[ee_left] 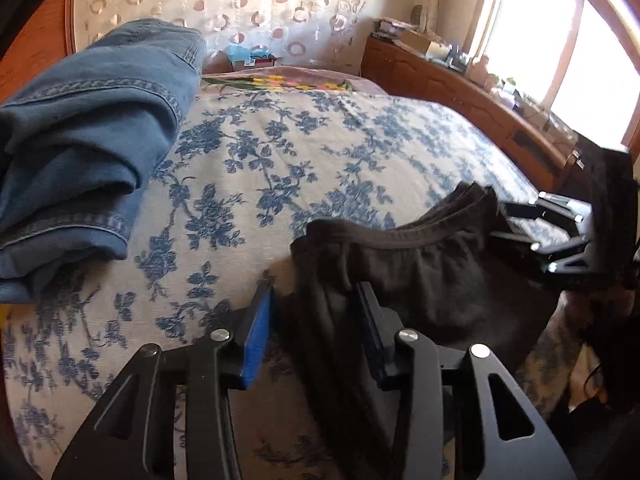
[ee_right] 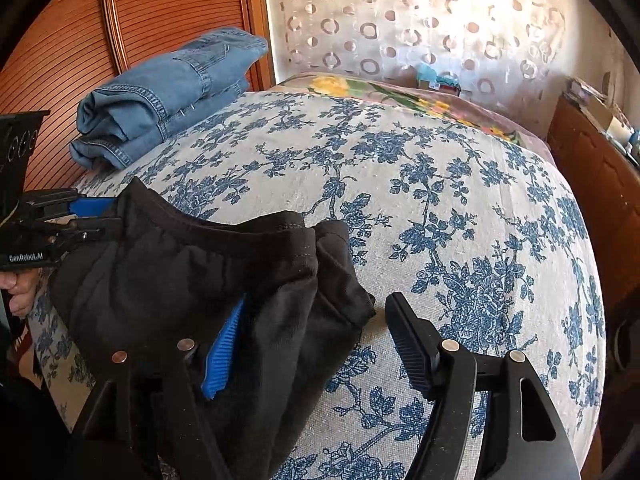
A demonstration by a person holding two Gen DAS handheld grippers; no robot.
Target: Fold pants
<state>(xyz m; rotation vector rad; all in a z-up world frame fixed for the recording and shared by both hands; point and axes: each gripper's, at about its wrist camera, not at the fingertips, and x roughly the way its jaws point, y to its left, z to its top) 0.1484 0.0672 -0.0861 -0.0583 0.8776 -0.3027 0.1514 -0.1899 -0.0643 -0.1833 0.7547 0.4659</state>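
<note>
Black pants (ee_left: pixel 420 264), soft dark fabric with an elastic waistband, lie bunched at the near edge of a bed (ee_left: pixel 320 152) covered in a cream spread printed with blue flowers; the waistband runs as a curved ridge across the top of the heap, and part of the fabric hangs over the near edge. Left gripper (ee_left: pixel 316 320), black frame with blue pads: its jaws stand around the left end of the pants, a fold of fabric between them, the right pad against the cloth, the left pad showing a sliver of spread beside it; whether the cloth is truly pinched cannot be told. Seen from the right wrist view, this gripper (ee_right: pixel 96 216) meets the waistband at its left end, and a hand (ee_right: pixel 20 288) grips its handle below. Right gripper (ee_right: pixel 316 340): jaws spread wide, the left blue pad lying against the right end of the pants, the right pad out over bare spread, clear of the fabric. Folded blue jeans (ee_right: pixel 168 92), stacked, sit at the far left corner of the bed, well apart from the black pants. A wooden cabinet (ee_left: pixel 460 92) with clutter on top stands along the right side, under a bright window (ee_left: pixel 580 52).
</note>
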